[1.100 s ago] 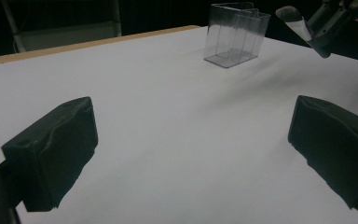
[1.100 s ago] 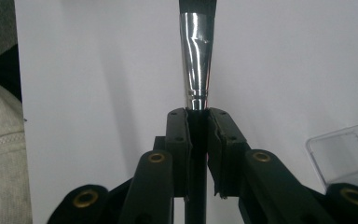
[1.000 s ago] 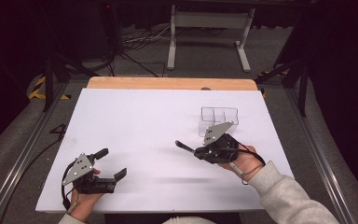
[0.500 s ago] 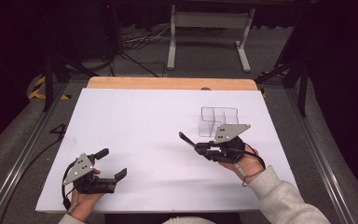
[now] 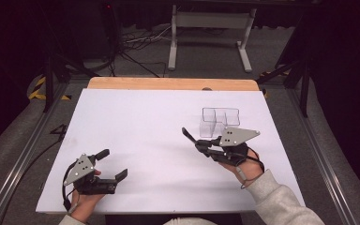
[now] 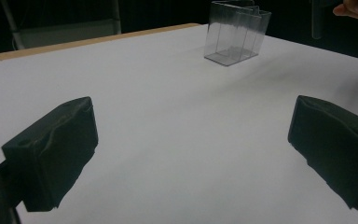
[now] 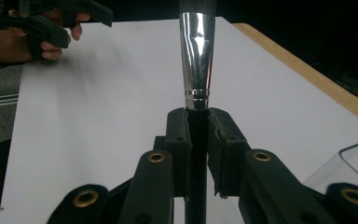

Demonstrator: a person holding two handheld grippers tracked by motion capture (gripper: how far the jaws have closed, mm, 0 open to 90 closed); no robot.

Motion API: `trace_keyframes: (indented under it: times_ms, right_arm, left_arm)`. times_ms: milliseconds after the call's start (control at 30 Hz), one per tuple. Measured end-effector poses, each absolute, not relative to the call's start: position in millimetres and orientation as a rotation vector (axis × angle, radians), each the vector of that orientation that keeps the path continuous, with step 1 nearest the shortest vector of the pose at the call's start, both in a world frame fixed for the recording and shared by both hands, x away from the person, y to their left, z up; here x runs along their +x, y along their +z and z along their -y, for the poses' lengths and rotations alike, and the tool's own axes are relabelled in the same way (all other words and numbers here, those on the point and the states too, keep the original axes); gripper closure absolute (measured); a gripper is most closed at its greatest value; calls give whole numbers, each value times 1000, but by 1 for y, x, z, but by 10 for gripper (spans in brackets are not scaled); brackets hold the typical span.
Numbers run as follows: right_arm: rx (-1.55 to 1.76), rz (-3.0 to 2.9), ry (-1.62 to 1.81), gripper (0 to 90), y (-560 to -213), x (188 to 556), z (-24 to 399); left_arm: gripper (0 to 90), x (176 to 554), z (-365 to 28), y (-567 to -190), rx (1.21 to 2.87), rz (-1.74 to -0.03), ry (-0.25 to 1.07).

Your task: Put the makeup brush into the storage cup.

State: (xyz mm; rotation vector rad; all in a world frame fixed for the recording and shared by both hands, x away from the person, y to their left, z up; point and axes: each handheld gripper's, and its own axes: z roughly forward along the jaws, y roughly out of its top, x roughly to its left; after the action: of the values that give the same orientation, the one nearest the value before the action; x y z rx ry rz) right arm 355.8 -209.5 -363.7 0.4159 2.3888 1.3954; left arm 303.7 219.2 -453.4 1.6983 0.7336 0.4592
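A white surface (image 5: 136, 140) with a wooden far edge stands on grey carpet (image 5: 206, 51) in a dark room, cables (image 5: 136, 44) and a metal stand (image 5: 211, 23) behind it.

No readable text, labels or numbers anywhere, as far as visible.

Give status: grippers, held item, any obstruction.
Left gripper open, resting near table edge. Right gripper shut on makeup brush, by its handle. Clear compartment organizer just beyond, upright. Nothing in the way.
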Motion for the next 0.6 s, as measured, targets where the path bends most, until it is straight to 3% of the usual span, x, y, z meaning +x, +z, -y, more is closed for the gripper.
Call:
trace_keyframes:
  times_ms: [600]
  right_arm:
    - [503,-2183,1564,795,-360,358,217]
  left_arm:
    - [22,304,-219,-454,1697,-735,458]
